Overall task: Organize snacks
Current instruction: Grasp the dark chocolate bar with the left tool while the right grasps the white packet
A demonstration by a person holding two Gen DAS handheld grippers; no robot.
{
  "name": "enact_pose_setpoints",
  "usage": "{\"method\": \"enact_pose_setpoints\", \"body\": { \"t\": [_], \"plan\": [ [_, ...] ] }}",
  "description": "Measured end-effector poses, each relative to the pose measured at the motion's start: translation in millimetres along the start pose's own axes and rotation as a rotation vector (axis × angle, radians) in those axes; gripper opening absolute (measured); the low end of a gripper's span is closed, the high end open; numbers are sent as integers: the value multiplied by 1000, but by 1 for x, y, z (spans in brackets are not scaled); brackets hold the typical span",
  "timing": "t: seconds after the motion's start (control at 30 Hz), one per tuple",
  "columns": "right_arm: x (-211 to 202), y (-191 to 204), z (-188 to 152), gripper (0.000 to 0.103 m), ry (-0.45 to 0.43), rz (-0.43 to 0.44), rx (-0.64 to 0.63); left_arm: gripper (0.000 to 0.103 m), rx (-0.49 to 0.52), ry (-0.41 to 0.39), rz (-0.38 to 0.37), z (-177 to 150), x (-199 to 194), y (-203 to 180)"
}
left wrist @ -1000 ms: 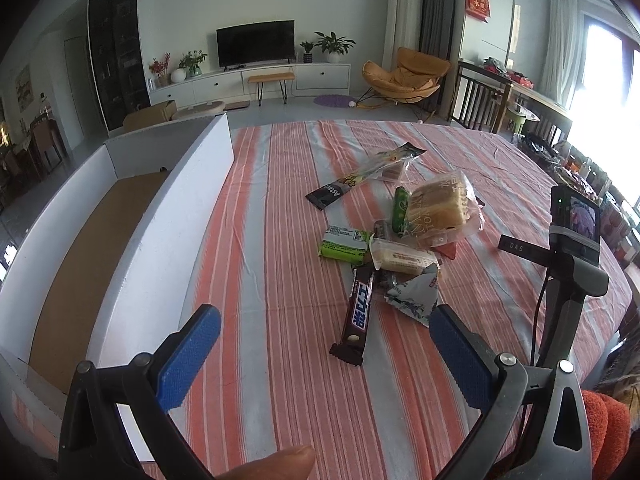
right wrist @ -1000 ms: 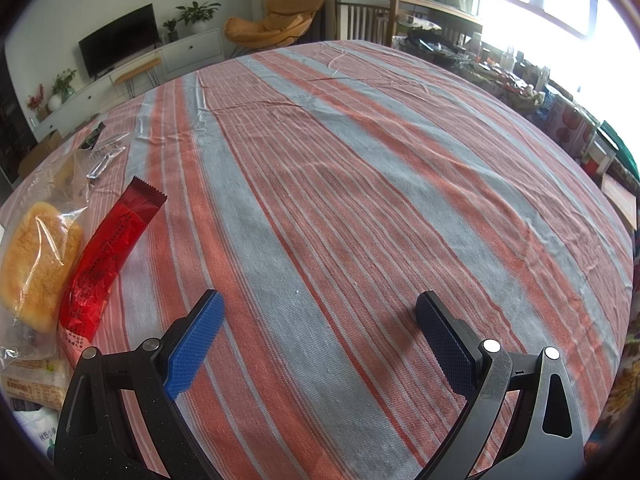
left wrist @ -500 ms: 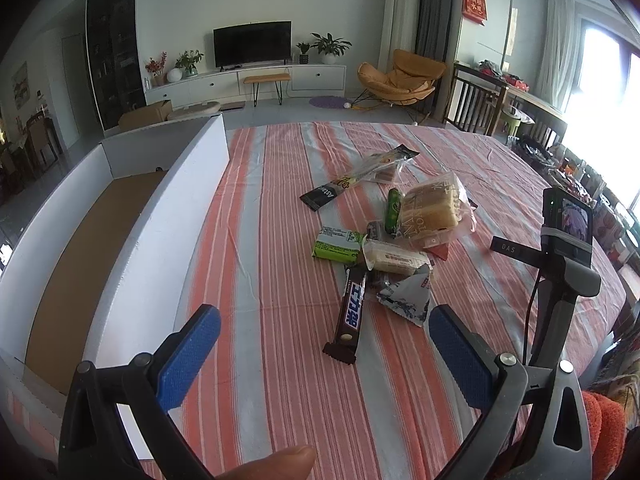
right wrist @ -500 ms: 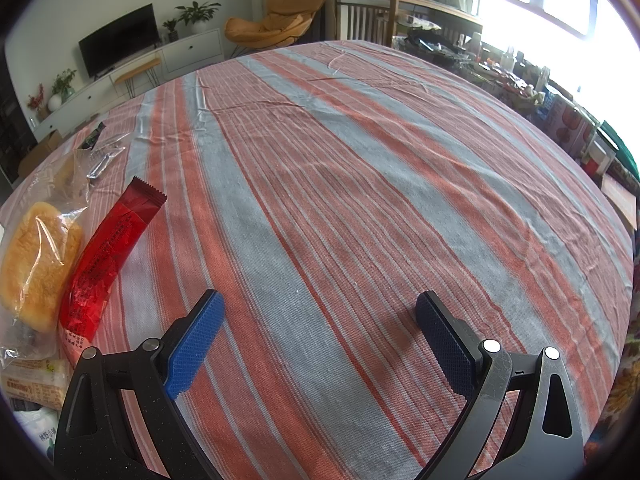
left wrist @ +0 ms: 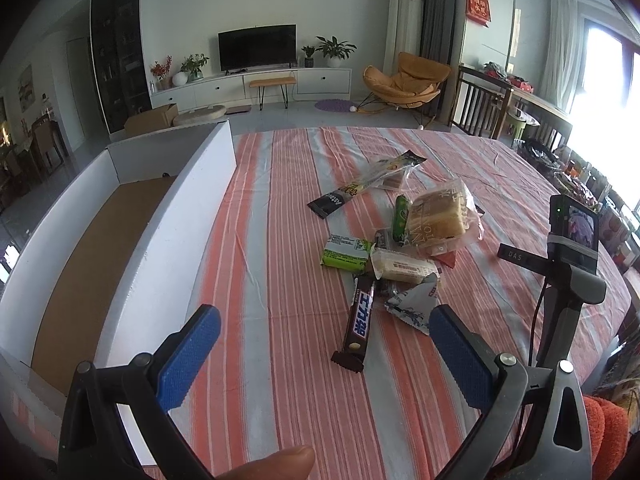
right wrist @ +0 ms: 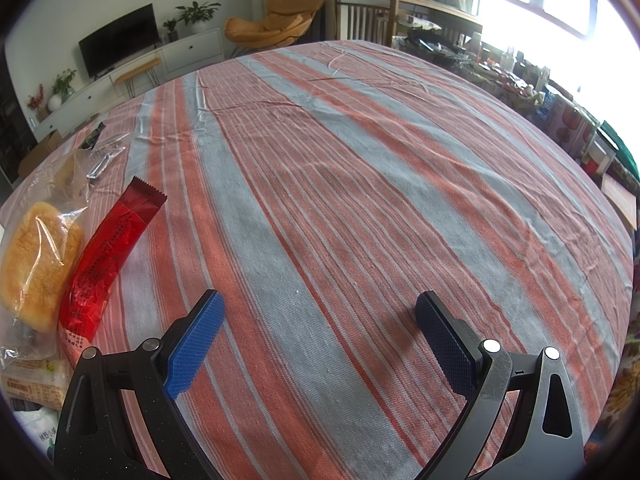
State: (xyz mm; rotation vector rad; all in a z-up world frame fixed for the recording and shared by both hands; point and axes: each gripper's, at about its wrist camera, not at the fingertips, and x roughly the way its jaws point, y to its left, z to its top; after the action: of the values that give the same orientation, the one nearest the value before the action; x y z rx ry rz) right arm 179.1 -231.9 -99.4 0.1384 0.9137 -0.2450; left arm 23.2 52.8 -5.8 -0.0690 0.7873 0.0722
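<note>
Item: left gripper (left wrist: 324,354), fingers spread wide, holding nothing, poised above the striped table (left wrist: 256,240) short of the snack pile.
Item: right gripper (right wrist: 320,332), fingers likewise apart, empty, over bare cloth with the pile off to its left.
Item: white box (left wrist: 120,216), one, open, brown floor, standing along the table's left edge; no snacks show in the part that is visible.

Snacks, loose in one heap mid-table:
- chocolate bar (left wrist: 358,322), one, nearest the left gripper
- bagged bread (left wrist: 438,216), one
- green packet (left wrist: 346,254), one
- long dark stick pack (left wrist: 364,184), one
- red sachet (right wrist: 108,256), one
- further wrappers overlap; their count is uncertain.

Handling advice: probably take the chocolate bar first, closing across its narrow width, clear of neighbouring wrappers.
</note>
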Motion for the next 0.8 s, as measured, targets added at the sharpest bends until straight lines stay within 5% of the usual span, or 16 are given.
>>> {"method": "enact_pose_setpoints", "body": {
  "t": [0.4,0.67,0.8],
  "plan": [
    [0,0,-1,98,0,0,0,103,-60,107,27,-3,38,37],
    [-1,0,-2,98,0,0,0,103,20,228,-113,-5,66,24],
    [0,0,0,98,0,0,0,103,105,255,-78,-3,100,2]
  ]
}}
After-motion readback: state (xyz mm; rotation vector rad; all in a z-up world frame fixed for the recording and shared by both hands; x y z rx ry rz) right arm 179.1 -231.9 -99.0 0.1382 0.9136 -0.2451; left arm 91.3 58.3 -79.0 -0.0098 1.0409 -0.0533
